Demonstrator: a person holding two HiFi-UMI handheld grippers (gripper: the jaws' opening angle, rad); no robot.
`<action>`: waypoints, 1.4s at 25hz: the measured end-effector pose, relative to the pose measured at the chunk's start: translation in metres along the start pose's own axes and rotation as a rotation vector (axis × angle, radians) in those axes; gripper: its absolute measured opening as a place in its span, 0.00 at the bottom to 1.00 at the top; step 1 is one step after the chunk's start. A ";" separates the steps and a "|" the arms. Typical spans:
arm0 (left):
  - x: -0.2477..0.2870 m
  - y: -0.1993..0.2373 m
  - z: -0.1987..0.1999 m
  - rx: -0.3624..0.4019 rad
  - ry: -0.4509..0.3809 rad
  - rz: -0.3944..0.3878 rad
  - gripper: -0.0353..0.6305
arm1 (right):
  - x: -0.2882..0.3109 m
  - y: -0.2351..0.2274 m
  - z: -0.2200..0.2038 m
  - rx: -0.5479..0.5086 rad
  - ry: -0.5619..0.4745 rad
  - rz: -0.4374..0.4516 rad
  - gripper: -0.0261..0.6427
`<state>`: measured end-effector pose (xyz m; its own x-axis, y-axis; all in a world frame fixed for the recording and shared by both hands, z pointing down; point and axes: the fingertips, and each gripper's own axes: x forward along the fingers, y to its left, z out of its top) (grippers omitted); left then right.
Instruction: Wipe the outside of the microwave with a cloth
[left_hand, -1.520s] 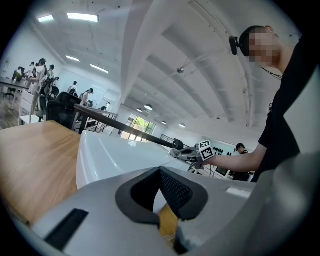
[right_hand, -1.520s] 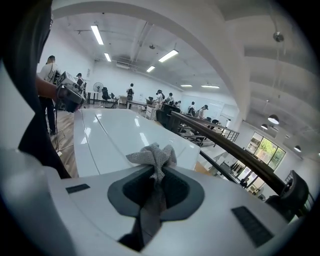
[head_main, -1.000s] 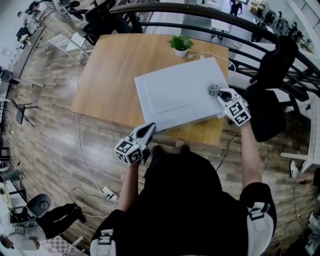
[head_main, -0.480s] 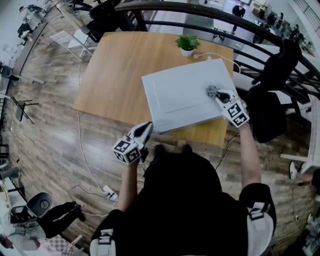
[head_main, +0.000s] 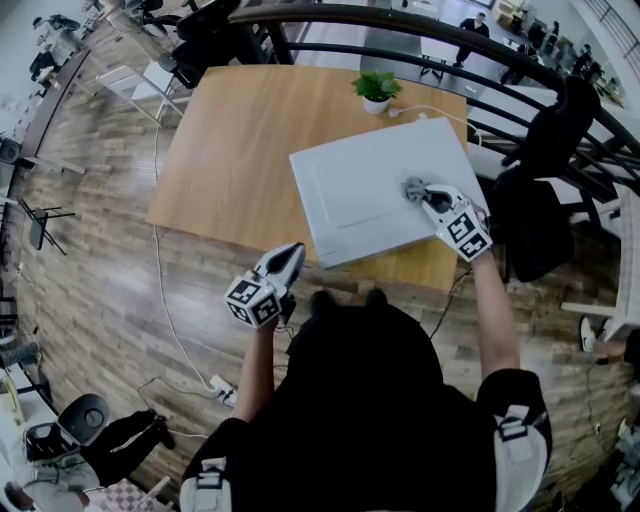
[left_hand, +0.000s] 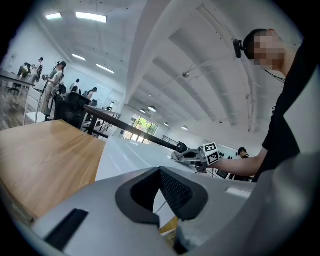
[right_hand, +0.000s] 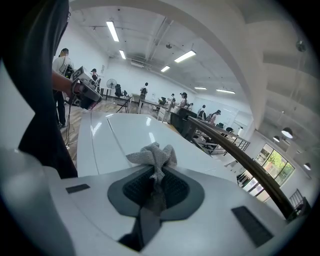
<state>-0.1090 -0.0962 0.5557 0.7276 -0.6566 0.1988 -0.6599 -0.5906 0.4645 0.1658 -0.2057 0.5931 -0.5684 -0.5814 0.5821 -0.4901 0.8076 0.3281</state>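
Right gripper (head_main: 424, 193) pinching one cloth (head_main: 411, 187), slid toward 9 o'clock across one microwave (head_main: 350, 205) top | left gripper (head_main: 292, 258) pressed together, empty, unmoved at 7 o'clock | one table (head_main: 220, 140), one plant (head_main: 376, 88) at 12

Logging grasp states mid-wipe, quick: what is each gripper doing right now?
Left gripper: closed, nothing in it.
Right gripper: closed on the cloth, which sits on top of the microwave.
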 end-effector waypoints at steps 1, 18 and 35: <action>-0.001 0.001 0.000 0.005 0.005 0.000 0.06 | 0.001 0.003 0.002 0.003 0.000 0.002 0.09; -0.028 0.030 -0.004 0.005 0.029 -0.016 0.06 | 0.037 0.071 0.062 -0.076 -0.021 0.075 0.09; -0.042 0.052 0.004 0.050 0.088 -0.129 0.06 | 0.075 0.133 0.112 -0.111 -0.018 0.076 0.09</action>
<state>-0.1744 -0.1015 0.5684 0.8192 -0.5311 0.2162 -0.5666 -0.6917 0.4477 -0.0162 -0.1528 0.5969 -0.6132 -0.5192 0.5953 -0.3700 0.8546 0.3643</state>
